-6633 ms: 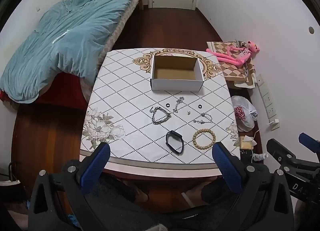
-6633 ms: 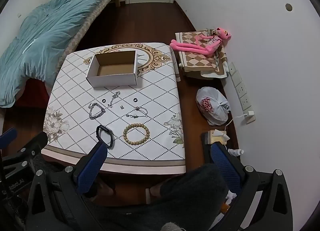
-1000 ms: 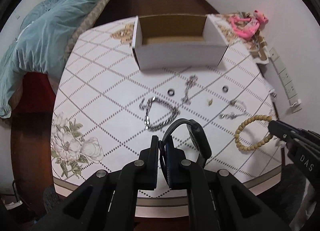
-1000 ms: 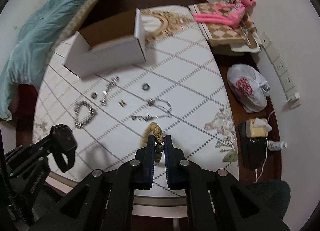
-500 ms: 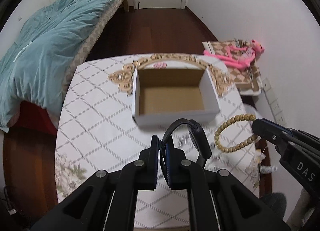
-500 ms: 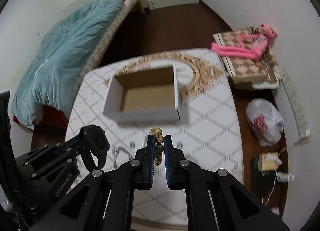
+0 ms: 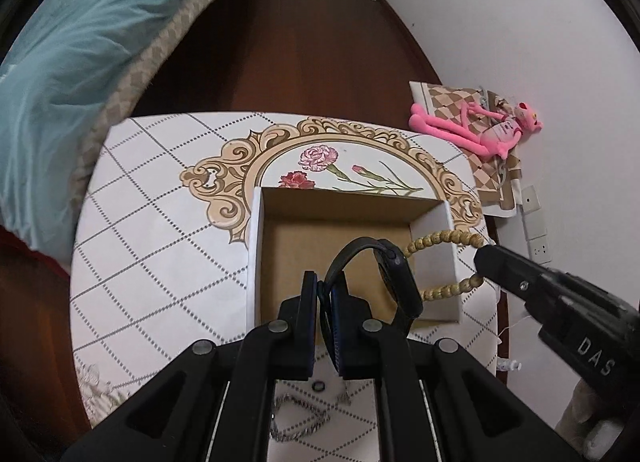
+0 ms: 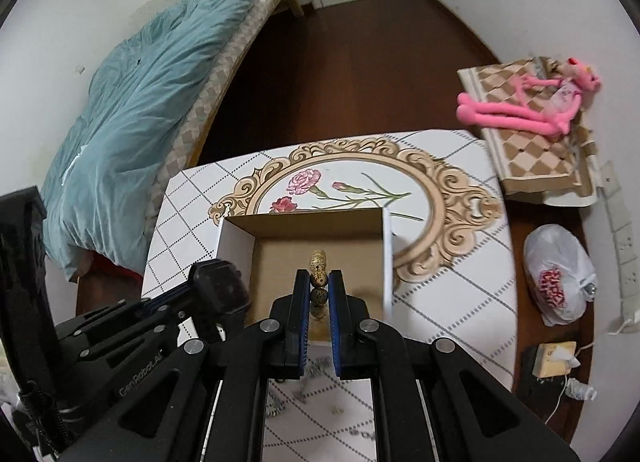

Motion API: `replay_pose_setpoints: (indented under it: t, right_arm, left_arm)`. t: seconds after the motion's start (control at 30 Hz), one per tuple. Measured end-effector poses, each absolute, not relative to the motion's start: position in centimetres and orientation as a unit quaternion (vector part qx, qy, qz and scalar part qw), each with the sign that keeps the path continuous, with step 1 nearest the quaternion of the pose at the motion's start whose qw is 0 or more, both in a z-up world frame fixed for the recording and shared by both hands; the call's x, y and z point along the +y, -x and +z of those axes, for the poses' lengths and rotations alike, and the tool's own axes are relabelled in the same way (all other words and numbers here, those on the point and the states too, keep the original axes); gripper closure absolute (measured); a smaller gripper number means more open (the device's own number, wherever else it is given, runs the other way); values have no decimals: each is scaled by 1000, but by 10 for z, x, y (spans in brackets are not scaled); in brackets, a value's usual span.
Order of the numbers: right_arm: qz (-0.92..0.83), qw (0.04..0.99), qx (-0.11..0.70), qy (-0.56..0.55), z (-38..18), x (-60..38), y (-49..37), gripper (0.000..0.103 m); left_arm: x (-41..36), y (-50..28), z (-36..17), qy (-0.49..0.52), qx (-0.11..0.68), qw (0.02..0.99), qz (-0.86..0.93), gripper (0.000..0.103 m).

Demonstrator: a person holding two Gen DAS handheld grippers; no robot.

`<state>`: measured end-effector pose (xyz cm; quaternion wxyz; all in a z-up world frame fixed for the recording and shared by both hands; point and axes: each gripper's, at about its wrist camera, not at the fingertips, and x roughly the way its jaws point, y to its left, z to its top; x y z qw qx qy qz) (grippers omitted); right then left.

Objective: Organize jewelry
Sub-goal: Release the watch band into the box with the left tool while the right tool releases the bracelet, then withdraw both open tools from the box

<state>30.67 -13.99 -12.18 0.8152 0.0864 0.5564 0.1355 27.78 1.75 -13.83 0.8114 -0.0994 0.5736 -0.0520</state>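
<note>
An open white cardboard box (image 7: 253, 254) with a brown inside stands on the patterned table; it also shows in the right wrist view (image 8: 236, 236). My left gripper (image 7: 323, 286) is shut on a black band bracelet (image 7: 396, 282) and holds it over the box. My right gripper (image 8: 319, 282) is shut on a wooden bead bracelet (image 8: 318, 262), also over the box; the beads (image 7: 440, 240) hang at the box's right wall in the left wrist view. The left gripper with the black band (image 8: 218, 286) shows at the box's left side.
A silver chain (image 7: 298, 422) and a small dark ring (image 7: 318, 385) lie on the table (image 7: 160, 222) near me, partly hidden by the grippers. A bed with a teal quilt (image 8: 140, 102) is left. A pink plush toy (image 8: 520, 102) and a plastic bag (image 8: 556, 274) are right.
Both grippers have moved forward with their bracelets and now hang over the box opening, closer and lower than half a second ago. The loose jewelry has slid out of sight beneath them.
</note>
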Motion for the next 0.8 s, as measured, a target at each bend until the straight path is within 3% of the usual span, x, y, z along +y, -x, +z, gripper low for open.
replay_pose_setpoints:
  t: [0.17,0.27,0.3,0.33,0.37,0.4,0.47,0.53,0.7,0.8]
  right_arm:
    - [148,794,583,-87,-146,-131,-328,94]
    - [158,778,600,-93,-158,-129,-336,93]
    - [160,772,608,-95,-162,-129,-339,93]
    - [159,767,614,-98,-165,-130,-342,93]
    - [160,762,619,-102,-167,-131,-343,93]
    - [159,759,623,-103,-168,-132,-344,92]
    - [150,763,621,-98,-167,-136,-344,81]
    - [143,769,616,-95,-163,-140,-341,55]
    - [107,788,604,-48,-153,-143,-330,16]
    - [78,797,599,-2,-155,-137,-319,12]
  left_arm:
    - [22,-300,-155,110,597,793,-46,93]
    - [25,-310,-161,113,607,785,-40,77]
    - [25,-312,-161,111,606,787,-39,54]
    - [25,-313,-160,105,605,788,-34,17]
    - [25,-314,-159,101,603,790,-30,5]
    - [27,-315,-156,101,599,794,-31,3]
    - [31,-313,-152,97,595,797,-22,3]
    - [35,-311,-149,91,592,801,-11,2]
    - [45,-292,-141,49,555,830,37,1]
    - [50,-278,-140,26,538,840,60,0]
